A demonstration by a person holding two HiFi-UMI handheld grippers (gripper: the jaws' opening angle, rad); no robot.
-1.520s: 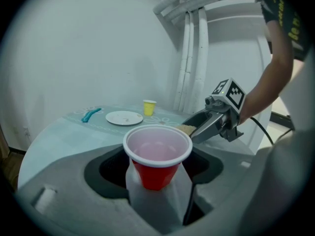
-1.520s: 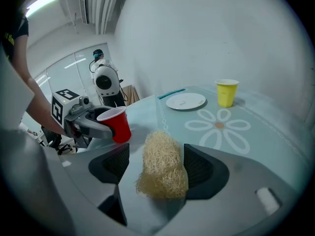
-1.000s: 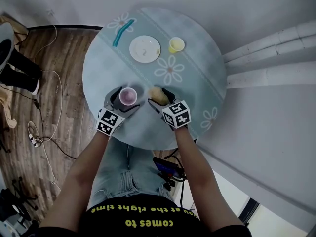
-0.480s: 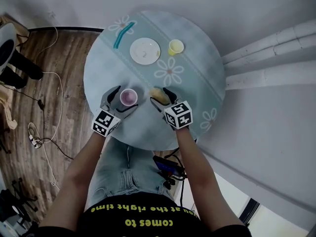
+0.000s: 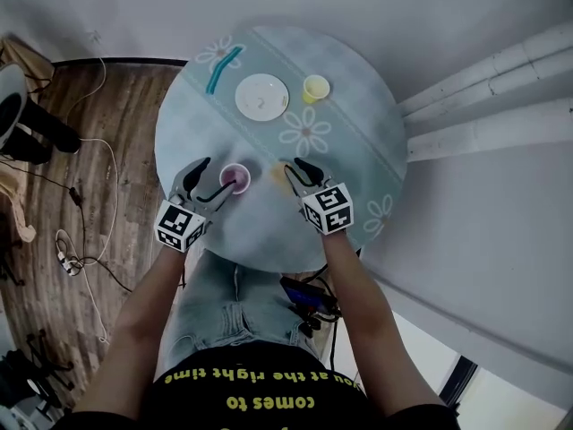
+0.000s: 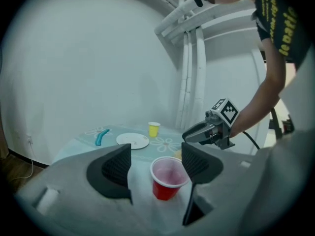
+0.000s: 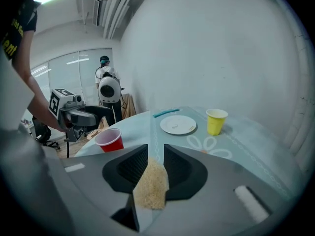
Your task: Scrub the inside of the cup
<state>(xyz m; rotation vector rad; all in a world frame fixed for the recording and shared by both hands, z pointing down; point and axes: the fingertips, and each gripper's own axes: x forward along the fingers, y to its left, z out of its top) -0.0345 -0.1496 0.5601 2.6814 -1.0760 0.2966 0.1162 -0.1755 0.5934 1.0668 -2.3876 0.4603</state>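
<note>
A red cup (image 5: 235, 177) (image 6: 167, 176) (image 7: 109, 140), pink inside, stands upright on the round table (image 5: 358, 150). My left gripper (image 5: 215, 176) (image 6: 156, 156) (image 7: 91, 116) reaches around it. Its jaws have just been closing, with the cup between them. A gap shows on the left pad's side, and the right pad sits close against the rim. My right gripper (image 5: 294, 170) (image 7: 155, 157) (image 6: 194, 134) has just been closing and is now shut on a tan sponge (image 7: 151, 183) (image 5: 279, 173). It hangs to the right of the cup.
At the table's far side lie a white plate (image 5: 261, 95) (image 7: 178, 124), a yellow cup (image 5: 315, 88) (image 7: 215, 121) and a teal stick (image 5: 224, 68). Cables trail over the wood floor (image 5: 98, 150) on the left. White pipes (image 5: 483, 106) run along the wall on the right.
Both grippers have risen and drawn back towards me. The right jaws have closed on the sponge. The left jaws have narrowed a little around the cup, which stays in place.
</note>
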